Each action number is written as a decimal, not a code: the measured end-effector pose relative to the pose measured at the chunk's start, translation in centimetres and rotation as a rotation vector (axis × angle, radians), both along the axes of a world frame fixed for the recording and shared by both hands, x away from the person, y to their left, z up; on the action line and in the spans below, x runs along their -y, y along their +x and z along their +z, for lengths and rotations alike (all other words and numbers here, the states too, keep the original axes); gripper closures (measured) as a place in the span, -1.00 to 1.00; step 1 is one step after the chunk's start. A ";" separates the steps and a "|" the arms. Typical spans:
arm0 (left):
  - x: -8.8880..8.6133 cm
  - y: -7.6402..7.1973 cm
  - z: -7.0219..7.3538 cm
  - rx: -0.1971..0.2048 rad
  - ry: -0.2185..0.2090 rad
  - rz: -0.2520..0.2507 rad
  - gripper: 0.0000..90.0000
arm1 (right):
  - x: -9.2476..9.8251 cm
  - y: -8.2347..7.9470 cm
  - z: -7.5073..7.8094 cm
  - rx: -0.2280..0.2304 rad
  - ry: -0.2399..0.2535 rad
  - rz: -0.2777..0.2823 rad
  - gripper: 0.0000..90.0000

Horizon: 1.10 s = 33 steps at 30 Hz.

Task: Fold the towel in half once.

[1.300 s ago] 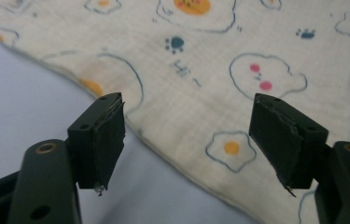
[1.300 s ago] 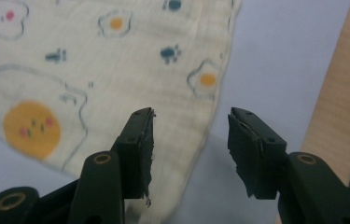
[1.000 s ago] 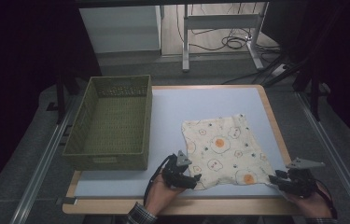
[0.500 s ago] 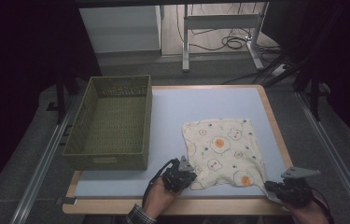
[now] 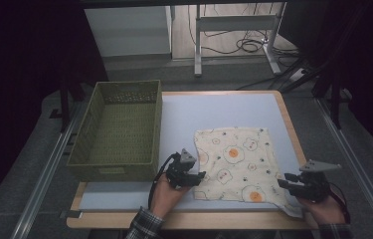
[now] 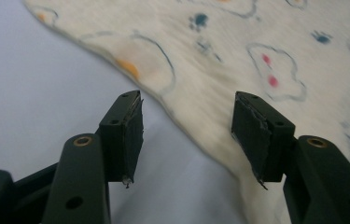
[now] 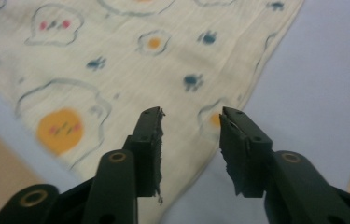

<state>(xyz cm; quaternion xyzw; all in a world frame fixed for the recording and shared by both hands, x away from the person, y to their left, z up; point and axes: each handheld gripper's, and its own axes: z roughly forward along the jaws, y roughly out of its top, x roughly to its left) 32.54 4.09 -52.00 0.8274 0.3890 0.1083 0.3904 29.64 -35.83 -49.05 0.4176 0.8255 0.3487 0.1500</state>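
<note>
A cream cloth [image 5: 236, 162] printed with fried eggs and paw marks lies spread flat on the pale blue table top [image 5: 214, 112]. My left gripper [image 5: 201, 175] is at its near left corner. Its jaws have just been opening and stand open, with the cloth's edge [image 6: 200, 121] lying loose under the gap in my left gripper [image 6: 187, 100]. My right gripper [image 5: 281, 181] is at the near right corner. Its jaws have also just been opening, and my right gripper [image 7: 192, 114] hangs open above the cloth's corner [image 7: 182, 84] with nothing pinched.
An empty green woven basket [image 5: 119, 129] stands on the table's left side, close to my left hand. The wooden table rim [image 5: 189, 219] runs just below both hands. Metal rails [image 5: 45, 174] flank the table, and cables lie on the floor behind it.
Both hands dipped toward the front edge and came back a little. The cloth's near right corner now lies drawn out closer to the table's front edge.
</note>
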 end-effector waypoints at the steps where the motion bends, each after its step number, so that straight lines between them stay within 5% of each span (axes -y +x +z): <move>1: 0.1 0.6 0.0 0.004 -0.003 0.014 -0.07 | -0.1 0.7 0.0 -0.002 0.005 0.000 0.25; 4: 0.3 2.5 0.0 0.005 -0.031 0.044 -0.08 | -0.5 2.7 -0.1 0.000 0.014 -0.004 0.22; 16: 0.6 8.5 -0.4 0.032 -0.035 0.141 -0.10 | -0.9 9.7 -1.2 0.006 -0.009 -0.066 0.12; 33: 0.5 12.5 -1.2 0.057 0.037 0.210 0.01 | -1.3 17.1 -1.8 0.062 -0.004 -0.137 0.39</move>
